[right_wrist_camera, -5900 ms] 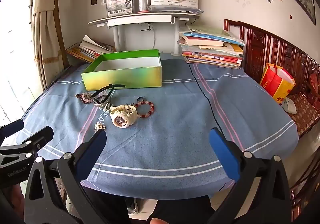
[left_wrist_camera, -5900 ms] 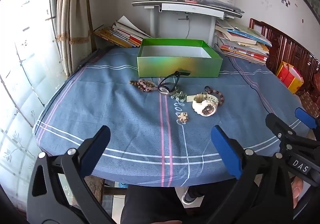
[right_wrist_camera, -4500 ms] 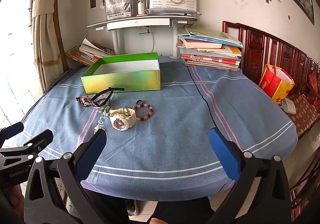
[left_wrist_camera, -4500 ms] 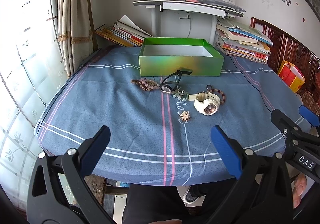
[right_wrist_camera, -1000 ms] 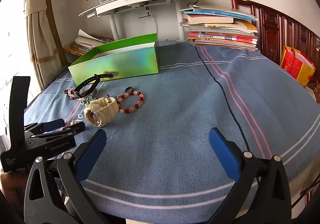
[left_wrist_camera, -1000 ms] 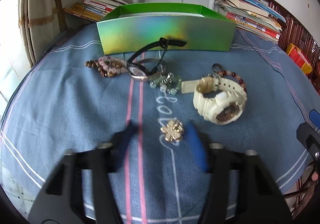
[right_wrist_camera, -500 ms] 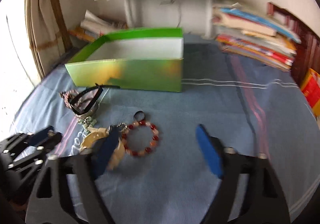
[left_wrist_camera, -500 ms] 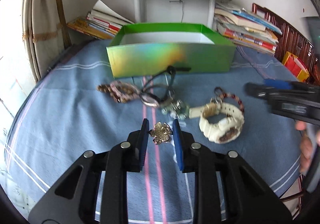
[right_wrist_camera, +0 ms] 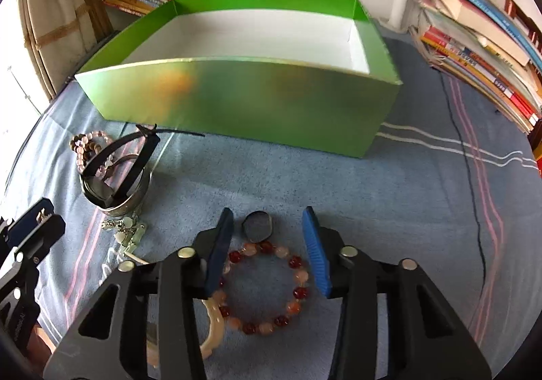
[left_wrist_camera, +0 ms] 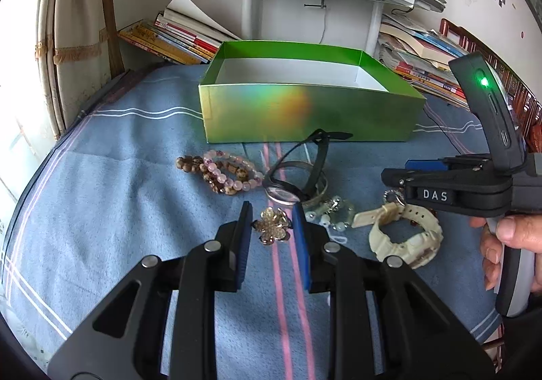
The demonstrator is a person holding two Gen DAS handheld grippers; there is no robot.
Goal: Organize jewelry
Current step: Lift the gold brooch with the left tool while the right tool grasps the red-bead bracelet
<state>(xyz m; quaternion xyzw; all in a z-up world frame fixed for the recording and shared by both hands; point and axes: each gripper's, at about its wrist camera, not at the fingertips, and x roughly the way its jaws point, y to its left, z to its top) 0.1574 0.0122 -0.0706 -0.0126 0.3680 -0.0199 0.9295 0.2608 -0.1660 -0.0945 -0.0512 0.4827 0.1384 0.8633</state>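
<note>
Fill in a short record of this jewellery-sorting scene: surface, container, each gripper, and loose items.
surface: blue striped cloth
container: green box, open-topped, nothing visible inside
left gripper: jaws clamped on gold flower brooch
right gripper: jaws closing around red bead bracelet, pads not yet pressing it
loose items: cream watch, black-strap watch, pink and brown bead bracelets, pale green bead piece

Both wrist views look steeply down, close, sharing the green box [left_wrist_camera: 305, 112] [right_wrist_camera: 244, 102].
</note>
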